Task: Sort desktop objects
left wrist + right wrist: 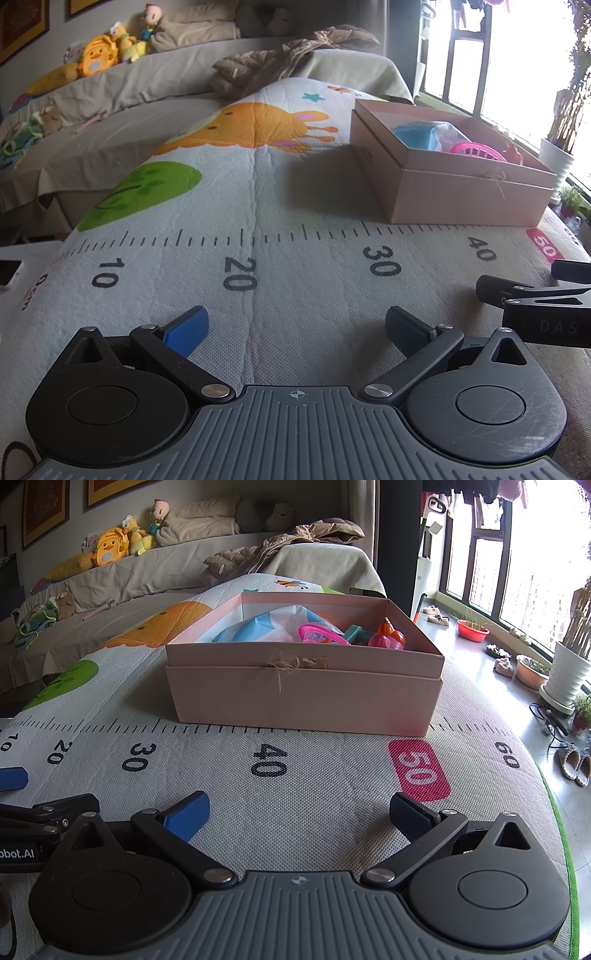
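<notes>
A pink cardboard box (pixel 303 698) stands on the ruler-print mat (pixel 295 794) ahead of me; it also shows in the left wrist view (pixel 454 192) at the right. Inside lie a blue-and-white bag (pixel 255 629), a pink toy basket (pixel 319 635), a teal piece (pixel 356 633) and an orange-pink toy (pixel 389 637). My left gripper (pixel 295 328) is open and empty, low over the mat near the 20 mark. My right gripper (pixel 299 812) is open and empty near the 40 mark, short of the box. Each gripper shows at the edge of the other's view.
A sofa (pixel 129 576) with plush toys (pixel 110 550) and a brown jacket (pixel 280 542) lies behind the mat. To the right are a window, plant pots (pixel 569 672), a red basin (pixel 472 629) and slippers (pixel 572 762) on the floor.
</notes>
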Motion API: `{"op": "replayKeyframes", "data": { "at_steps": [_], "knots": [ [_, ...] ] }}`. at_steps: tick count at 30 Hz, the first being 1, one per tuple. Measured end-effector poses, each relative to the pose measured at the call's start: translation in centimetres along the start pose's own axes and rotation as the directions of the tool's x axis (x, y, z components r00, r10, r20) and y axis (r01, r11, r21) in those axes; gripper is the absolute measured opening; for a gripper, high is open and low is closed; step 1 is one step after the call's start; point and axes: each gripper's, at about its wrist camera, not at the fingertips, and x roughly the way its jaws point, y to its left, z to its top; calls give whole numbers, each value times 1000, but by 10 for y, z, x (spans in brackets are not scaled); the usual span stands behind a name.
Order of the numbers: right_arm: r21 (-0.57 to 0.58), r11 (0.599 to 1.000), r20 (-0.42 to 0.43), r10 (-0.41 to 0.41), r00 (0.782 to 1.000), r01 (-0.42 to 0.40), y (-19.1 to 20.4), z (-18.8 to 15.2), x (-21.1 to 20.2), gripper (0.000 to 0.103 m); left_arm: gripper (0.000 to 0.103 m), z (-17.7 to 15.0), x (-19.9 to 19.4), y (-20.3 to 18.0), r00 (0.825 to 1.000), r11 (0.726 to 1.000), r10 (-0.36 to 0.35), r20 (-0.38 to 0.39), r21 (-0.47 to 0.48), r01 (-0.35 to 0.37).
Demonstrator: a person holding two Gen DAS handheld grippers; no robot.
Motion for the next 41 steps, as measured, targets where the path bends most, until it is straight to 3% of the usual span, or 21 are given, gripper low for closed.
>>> {"op": "replayKeyframes", "data": {
  "at_steps": [41],
  "knots": [
    [0,1000,0,0,1000,0,0,0,0,103,103,1,0,1,1000,1000,-16,-9,13,16]
  ]
}}
